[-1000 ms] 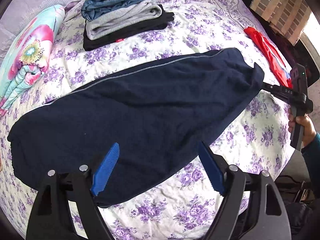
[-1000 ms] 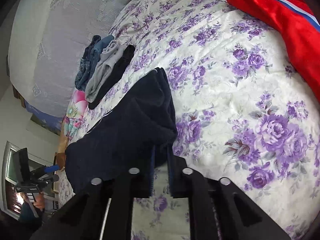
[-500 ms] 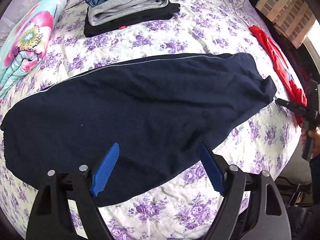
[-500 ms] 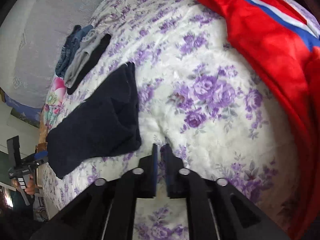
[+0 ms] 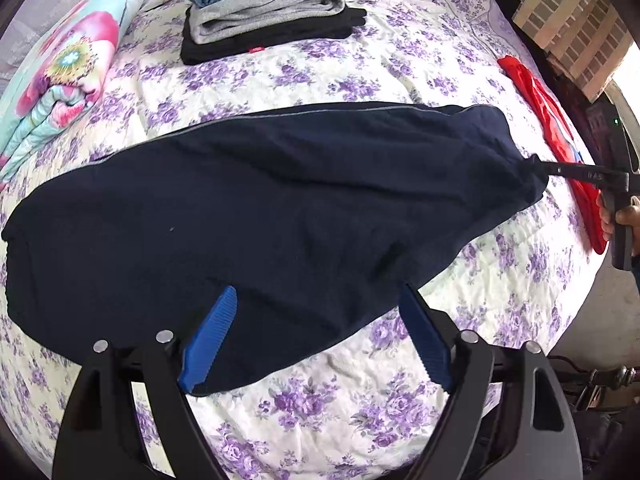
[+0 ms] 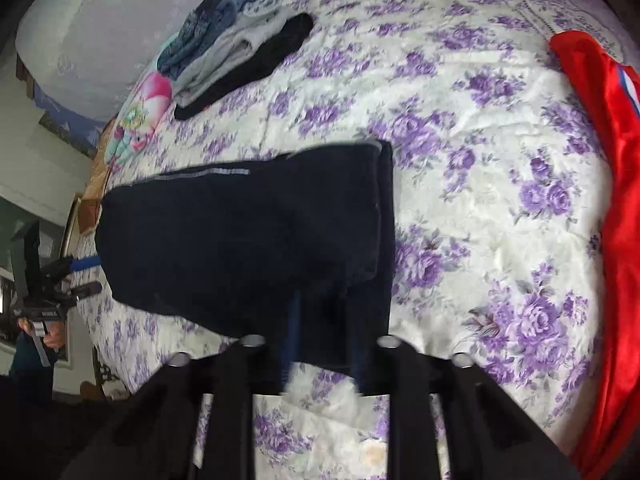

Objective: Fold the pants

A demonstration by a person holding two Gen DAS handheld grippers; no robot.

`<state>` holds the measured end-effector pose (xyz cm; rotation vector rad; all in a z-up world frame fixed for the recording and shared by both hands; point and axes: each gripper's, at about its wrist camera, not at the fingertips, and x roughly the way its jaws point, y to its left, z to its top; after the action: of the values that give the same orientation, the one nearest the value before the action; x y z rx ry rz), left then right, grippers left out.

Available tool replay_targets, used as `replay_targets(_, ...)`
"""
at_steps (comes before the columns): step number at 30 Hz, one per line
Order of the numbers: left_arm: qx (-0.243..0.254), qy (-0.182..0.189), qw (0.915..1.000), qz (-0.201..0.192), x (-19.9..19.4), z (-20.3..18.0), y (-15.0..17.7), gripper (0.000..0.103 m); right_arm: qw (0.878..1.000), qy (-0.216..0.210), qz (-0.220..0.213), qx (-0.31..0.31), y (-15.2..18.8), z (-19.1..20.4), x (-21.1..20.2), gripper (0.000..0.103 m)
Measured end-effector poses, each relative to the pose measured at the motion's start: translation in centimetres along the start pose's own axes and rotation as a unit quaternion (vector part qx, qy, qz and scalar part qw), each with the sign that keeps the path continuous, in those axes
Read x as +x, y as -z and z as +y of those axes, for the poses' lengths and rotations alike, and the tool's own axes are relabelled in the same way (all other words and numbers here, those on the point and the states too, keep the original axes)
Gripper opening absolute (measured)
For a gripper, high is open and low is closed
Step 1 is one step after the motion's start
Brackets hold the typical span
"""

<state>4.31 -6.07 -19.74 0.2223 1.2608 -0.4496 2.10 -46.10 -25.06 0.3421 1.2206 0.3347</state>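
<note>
Matt navy cloth pants, quilted bedspread

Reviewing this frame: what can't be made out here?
- Right gripper grip: right wrist view is motion-blurred, and navy pants hide the fingertips in the left wrist view.
- Red garment: cut off by frame edge.
- Folded stack: far edge cropped in the left wrist view.

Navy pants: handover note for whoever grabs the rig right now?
Left gripper: open, over the near edge of the navy pants, gripping nothing.
Right gripper: shut on the pants' far end.
Pants lie long and flat on the bed, apparently leg on leg.
Left to do: fold them crosswise, probably add them to the stack of folded clothes. The red garment is unfolded.
</note>
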Motion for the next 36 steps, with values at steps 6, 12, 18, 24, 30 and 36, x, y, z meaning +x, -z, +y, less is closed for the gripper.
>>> replay_targets(6, -0.028, 0.001, 0.9996, 0.002, 0.0, 1.8, 0.8, 0.081, 0.997, -0.004, 0.037, -0.063, 4.1, 1.5, -3.1, 0.006)
replay_targets(12, -0.015, 0.0, 0.9999, 0.001, -0.2, 1.0, 0.1, 0.081, 0.999, 0.018, -0.022, -0.027, 0.2, -0.9, -4.4, 0.052)
replay_targets(18, -0.017, -0.005, 0.9998, 0.002, -0.7, 0.6, 0.2, 0.083, 0.999, 0.012, -0.041, -0.016, -6.5, -2.2, -1.3, 0.059)
replay_targets(24, -0.06, -0.016, 0.9979, 0.016, -0.2, 2.5, 1.6, 0.085, 0.998, 0.027, 0.024, -0.046, -7.4, -1.9, 3.8, 0.024)
replay_targets(30, -0.079, -0.017, 0.9966, 0.014, 0.2, 3.3, 1.6, 0.085, 0.998, -0.044, -0.047, -0.029, -9.9, -2.5, -0.8, 0.008)
replay_targets(36, -0.081, -0.026, 0.9962, 0.02, 1.3, 3.3, 0.8, 0.085, 0.999, 0.039, 0.032, -0.014, -9.9, -3.7, 4.7, 0.033)
